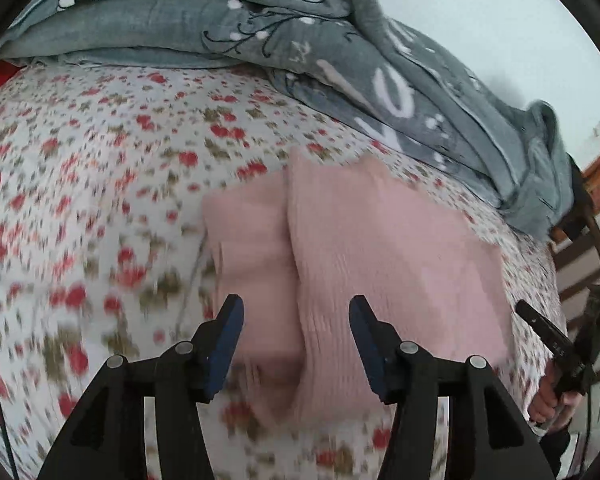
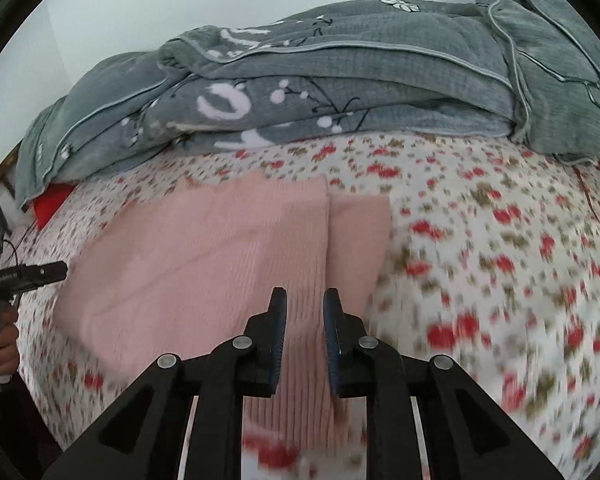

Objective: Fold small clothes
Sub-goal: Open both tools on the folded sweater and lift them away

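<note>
Step in hand, as judged: between folds. The pink knit garment (image 1: 364, 248) lay on the floral bedsheet (image 1: 100, 184), already doubled, with one thick panel lapped over a narrower one along a raised edge running away from the cameras. Neither gripper held cloth.

Left gripper (image 1: 296, 312): fingers spread wide, empty, hovering above the near end of that lapped edge. Right gripper (image 2: 305, 304): fingers drawn close with a narrow gap, ribbed knit visible through it; nothing pinched as far as the view showed. Both frames were motion-blurred, so contact with the fabric could not be settled.

Next move, as judged: take the near hem at two spots and carry it toward the far edge. This calls for pinching all layers together, or the lower panel will drag.

Garment appearance: pale pink, fine vertical ribbing, soft and thick; far edge slightly uneven. It sat mid-bed, just short of the crumpled grey quilt (image 2: 340, 92) beyond.
</note>
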{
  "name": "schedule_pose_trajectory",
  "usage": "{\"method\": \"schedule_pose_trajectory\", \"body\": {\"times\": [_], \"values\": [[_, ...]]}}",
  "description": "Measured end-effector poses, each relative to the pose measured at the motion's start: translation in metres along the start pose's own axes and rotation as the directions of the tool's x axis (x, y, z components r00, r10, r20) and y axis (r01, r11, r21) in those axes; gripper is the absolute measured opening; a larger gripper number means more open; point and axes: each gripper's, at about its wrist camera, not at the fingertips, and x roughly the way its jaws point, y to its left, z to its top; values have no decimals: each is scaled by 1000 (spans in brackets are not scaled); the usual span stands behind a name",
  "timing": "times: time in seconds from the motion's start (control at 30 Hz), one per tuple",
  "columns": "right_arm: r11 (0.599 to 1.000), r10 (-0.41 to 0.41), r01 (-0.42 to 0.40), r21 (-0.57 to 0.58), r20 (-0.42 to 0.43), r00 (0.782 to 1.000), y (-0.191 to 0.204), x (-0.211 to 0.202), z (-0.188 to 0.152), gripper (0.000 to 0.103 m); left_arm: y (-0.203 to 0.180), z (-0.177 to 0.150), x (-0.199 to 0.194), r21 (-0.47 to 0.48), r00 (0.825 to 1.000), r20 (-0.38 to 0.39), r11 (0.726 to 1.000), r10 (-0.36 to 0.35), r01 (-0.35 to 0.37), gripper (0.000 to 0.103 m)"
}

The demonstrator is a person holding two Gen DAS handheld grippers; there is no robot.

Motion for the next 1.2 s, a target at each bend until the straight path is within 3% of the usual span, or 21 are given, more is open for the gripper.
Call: {"method": "schedule_pose_trajectory", "body": {"times": [0.2,0.4,0.43,0.5,0.57,0.63,0.8,0.97,1.03,1.07,1.1,1.2], "values": [[998,46,-45,38,-33,998,-6,-14,-45,19,-1,-35,-3,11,1000,-14,1000,-9,9,51],[994,99,-97,54,-42,994,-4,-12,-48,19,-4,-38,1,17,1000,-16,1000,-24,24,49],[993,107,-105,55,-42,993,-4,-9,-47,19,-4,-37,2,6,999,-18,999,-32,32,45],[991,123,-120,50,-65,990,-2,0,-44,18,-2,-38,4,-13,998,-24,998,-62,62,22],[991,130,-127,46,-73,989,1,3,-41,6,1,-41,2,-23,998,-14,998,-57,57,11],[989,148,-148,7,-41,988,6,-5,-41,0,5,-46,-1,-19,997,-7,997,-75,75,9],[991,118,-118,-61,-3,993,9,-22,-53,0,19,-61,0,-43,996,-13,995,-94,93,9],[996,86,-87,-16,-38,996,-3,-15,-59,3,21,-62,-2,-52,995,-4,993,-104,104,10],[994,110,-109,8,-25,994,-8,-13,-55,24,18,-58,-4,-47,996,3,995,-93,93,16],[993,118,-118,11,-18,993,-9,-11,-53,29,18,-55,-5,-45,996,7,995,-88,88,31],[992,123,-123,14,-14,992,-10,-8,-51,31,17,-53,-5,-42,996,14,996,-83,83,44],[994,107,-107,5,-19,994,-6,0,-44,31,13,-47,-3,-23,997,24,997,-79,79,47]]}}
